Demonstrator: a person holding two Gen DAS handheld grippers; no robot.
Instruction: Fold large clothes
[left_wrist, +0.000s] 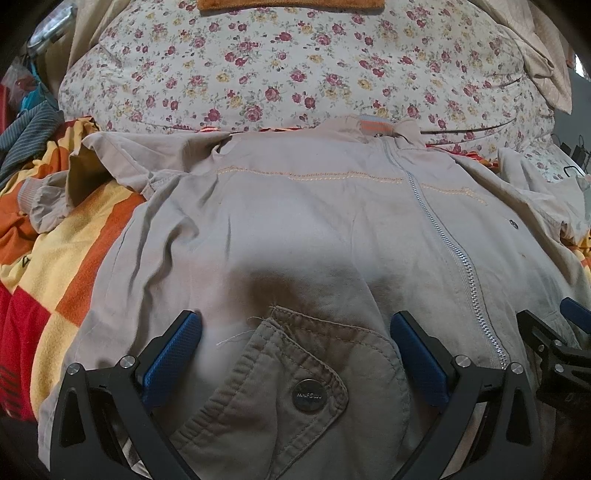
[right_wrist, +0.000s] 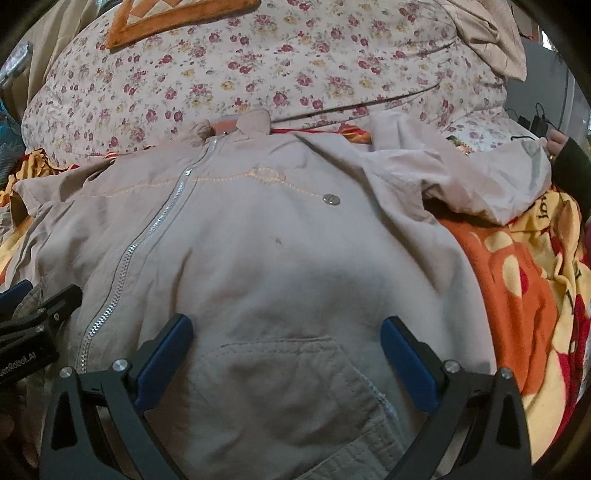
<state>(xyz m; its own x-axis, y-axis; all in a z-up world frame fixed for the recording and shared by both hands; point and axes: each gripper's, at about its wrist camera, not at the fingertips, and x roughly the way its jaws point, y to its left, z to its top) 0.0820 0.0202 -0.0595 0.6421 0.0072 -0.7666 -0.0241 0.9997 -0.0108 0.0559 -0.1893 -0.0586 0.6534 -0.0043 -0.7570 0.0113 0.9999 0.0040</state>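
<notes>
A beige zip-up jacket (left_wrist: 295, 221) lies front up and spread flat on the bed, collar (left_wrist: 373, 127) away from me. It also fills the right wrist view (right_wrist: 277, 240). My left gripper (left_wrist: 295, 332) is open, low over the jacket's left pocket flap with a metal snap (left_wrist: 308, 396). My right gripper (right_wrist: 286, 332) is open over the right pocket (right_wrist: 295, 387), near the hem. The zipper (left_wrist: 454, 254) runs between the two grippers. Both sleeves lie out to the sides; the left one (left_wrist: 92, 173) is crumpled, the right one (right_wrist: 461, 177) stretches right.
A floral duvet (left_wrist: 295, 66) is heaped behind the collar. An orange, yellow and red blanket (left_wrist: 55, 258) lies under the jacket, also at the right (right_wrist: 517, 295). A person's hand (right_wrist: 559, 142) is at the right sleeve's cuff. Clothes are piled at the far left (left_wrist: 26, 129).
</notes>
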